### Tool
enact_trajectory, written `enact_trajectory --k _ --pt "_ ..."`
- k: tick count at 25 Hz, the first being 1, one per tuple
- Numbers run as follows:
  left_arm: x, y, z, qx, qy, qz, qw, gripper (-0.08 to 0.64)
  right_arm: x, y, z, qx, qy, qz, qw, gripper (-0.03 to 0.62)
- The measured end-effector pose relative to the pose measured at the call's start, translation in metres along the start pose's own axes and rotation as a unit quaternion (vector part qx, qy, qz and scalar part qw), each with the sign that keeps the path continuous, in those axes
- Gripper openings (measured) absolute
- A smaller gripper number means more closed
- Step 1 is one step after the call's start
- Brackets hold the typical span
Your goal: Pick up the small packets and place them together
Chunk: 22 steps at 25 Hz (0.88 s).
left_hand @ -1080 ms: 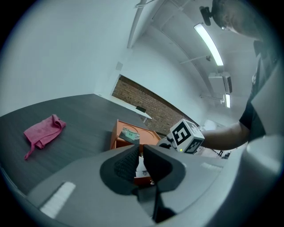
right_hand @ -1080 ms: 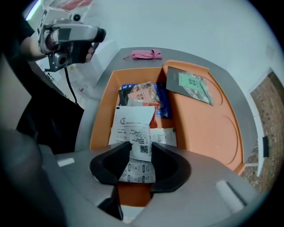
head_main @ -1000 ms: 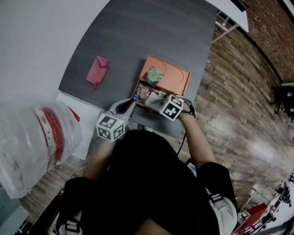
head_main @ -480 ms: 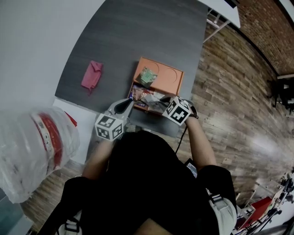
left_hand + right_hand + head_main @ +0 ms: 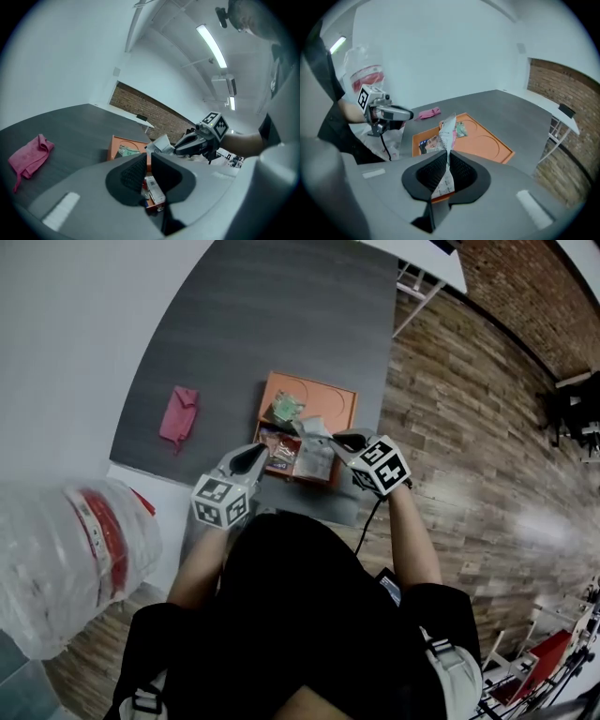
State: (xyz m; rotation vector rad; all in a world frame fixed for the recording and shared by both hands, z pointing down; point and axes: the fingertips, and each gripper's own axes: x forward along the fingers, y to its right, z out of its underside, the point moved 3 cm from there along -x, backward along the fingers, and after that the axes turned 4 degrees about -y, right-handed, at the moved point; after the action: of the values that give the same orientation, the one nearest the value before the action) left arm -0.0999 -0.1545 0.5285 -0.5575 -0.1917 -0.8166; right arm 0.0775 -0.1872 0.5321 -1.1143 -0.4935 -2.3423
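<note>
An orange tray [image 5: 336,397] lies on the dark grey table. It holds a green packet [image 5: 284,410] and a pile of coloured packets [image 5: 280,452] at its near end. My right gripper [image 5: 330,439] is shut on a crumpled white packet [image 5: 448,133], held upright above the tray's near end. My left gripper [image 5: 265,448] hovers just left of the pile, its jaws close together with nothing visible between them. In the left gripper view the pile of packets [image 5: 153,190] shows under the jaws, and the right gripper [image 5: 177,149] holds the white packet [image 5: 161,143] beyond.
A pink cloth [image 5: 177,414] lies on the table, left of the tray. A clear plastic bag with red print [image 5: 80,554] bulges at the near left. The table's right edge drops to a wooden floor [image 5: 469,427]. The tray's far half [image 5: 487,140] is bare.
My right gripper has closed on the white packet and lifted it off the pile. The left gripper has stayed beside the tray.
</note>
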Motion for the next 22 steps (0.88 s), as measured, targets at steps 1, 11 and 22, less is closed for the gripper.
enact_trajectory --k 1,11,22 --pt "0.002 0.001 -0.003 0.004 0.001 0.002 1.0 0.029 -0.001 0.008 -0.001 0.029 0.015 0.003 0.999 0.025" --pt "0.006 0.0 -0.024 0.025 0.011 0.002 0.9996 0.029 0.02 0.068 0.012 0.297 0.088 0.01 0.951 0.023" --pt "0.006 -0.004 -0.019 0.019 0.006 -0.003 0.9998 0.029 0.03 0.08 0.019 0.328 0.074 0.048 0.94 0.06"
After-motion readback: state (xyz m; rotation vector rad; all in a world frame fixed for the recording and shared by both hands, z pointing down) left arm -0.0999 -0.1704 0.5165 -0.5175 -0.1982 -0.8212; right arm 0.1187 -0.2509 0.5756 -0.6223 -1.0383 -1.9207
